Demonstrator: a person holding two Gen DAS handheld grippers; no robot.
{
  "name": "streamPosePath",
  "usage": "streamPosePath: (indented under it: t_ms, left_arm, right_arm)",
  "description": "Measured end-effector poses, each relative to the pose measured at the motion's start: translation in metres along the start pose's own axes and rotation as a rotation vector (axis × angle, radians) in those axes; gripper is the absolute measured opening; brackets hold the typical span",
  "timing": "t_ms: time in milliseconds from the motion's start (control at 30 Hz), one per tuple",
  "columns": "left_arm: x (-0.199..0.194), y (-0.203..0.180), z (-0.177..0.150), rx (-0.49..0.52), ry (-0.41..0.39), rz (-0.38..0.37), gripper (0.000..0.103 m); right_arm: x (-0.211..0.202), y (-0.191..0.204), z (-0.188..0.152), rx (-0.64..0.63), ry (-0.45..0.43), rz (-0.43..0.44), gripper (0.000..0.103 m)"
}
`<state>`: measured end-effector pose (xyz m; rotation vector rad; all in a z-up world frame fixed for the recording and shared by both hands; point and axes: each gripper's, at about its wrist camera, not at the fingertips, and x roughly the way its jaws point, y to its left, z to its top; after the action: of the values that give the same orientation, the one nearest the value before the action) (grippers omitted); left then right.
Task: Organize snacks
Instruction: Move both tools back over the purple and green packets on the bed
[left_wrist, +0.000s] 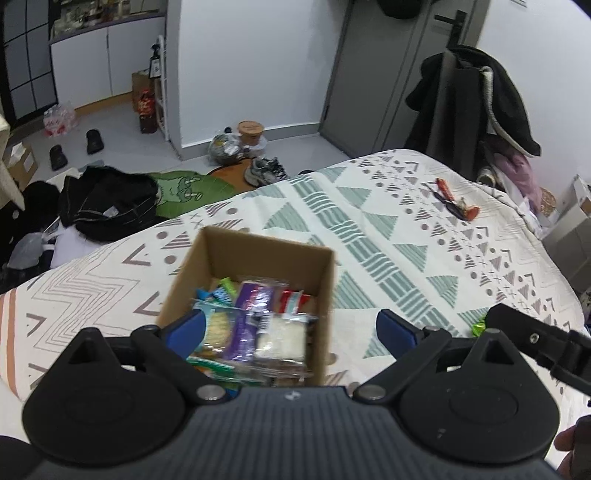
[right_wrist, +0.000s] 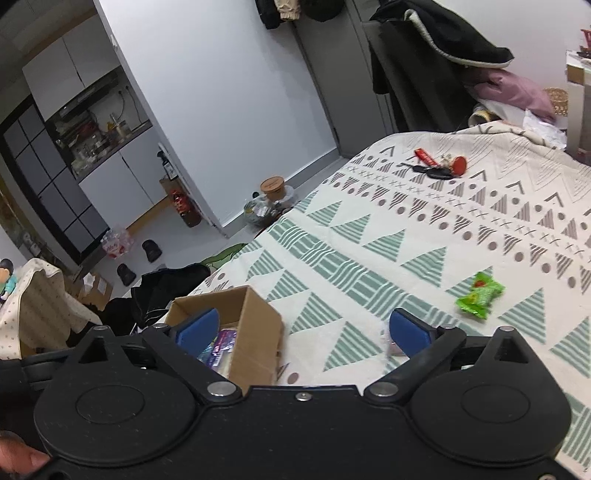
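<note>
Left wrist view: down into cardboard box (left_wrist: 258, 266) on patterned bedspread (left_wrist: 406, 236), packed with wrapped snacks (left_wrist: 255, 321). Left gripper (left_wrist: 291, 326) spread wide, nothing between blue pads (left_wrist: 186, 326), box interior directly below and ahead.

Right wrist view only: green snack packet (right_wrist: 479, 295) in full, loose on bedspread (right_wrist: 369, 236), well apart from box (right_wrist: 255, 332), ahead and right of right gripper (right_wrist: 304, 328). Jaws spread, empty; left pad over box opening. Keys with red tags (right_wrist: 439, 166) far up the bed.

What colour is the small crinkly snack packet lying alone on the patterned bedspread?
Bright green with a red spot, clearest in the right wrist view.
</note>
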<state>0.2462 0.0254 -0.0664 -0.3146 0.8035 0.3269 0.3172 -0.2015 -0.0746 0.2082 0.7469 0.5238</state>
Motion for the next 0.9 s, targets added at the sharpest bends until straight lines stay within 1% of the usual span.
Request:
streamPosePath:
  t_ms: [100, 167, 267, 533, 767, 900]
  left_arm:
    - [-0.004, -0.016, -0.003, 0.033, -0.032, 0.007, 0.098]
    - [-0.005, -0.024, -0.006, 0.034, -0.041, -0.001, 0.098]
    - [-0.003, -0.037, -0.009, 0.029, -0.032, -0.018, 0.098]
    - [0.004, -0.073, -0.017, 0.076, -0.028, -0.021, 0.098]
    - [0.011, -0.093, -0.020, 0.096, -0.022, -0.037, 0.098]
    - [0.019, -0.099, -0.020, 0.087, -0.017, -0.053, 0.098]
  right_arm:
    - [-0.008, -0.011, -0.001, -0.002, -0.010, -0.004, 0.103]
    - [-0.011, -0.021, -0.001, 0.010, -0.008, -0.003, 0.103]
    - [-0.017, -0.033, -0.003, 0.015, -0.008, -0.008, 0.103]
    - [-0.024, -0.066, -0.003, 0.058, -0.015, -0.010, 0.103]
    - [-0.025, -0.085, -0.003, 0.089, -0.017, -0.015, 0.103]
    - [-0.022, -0.096, -0.005, 0.105, -0.003, -0.033, 0.103]
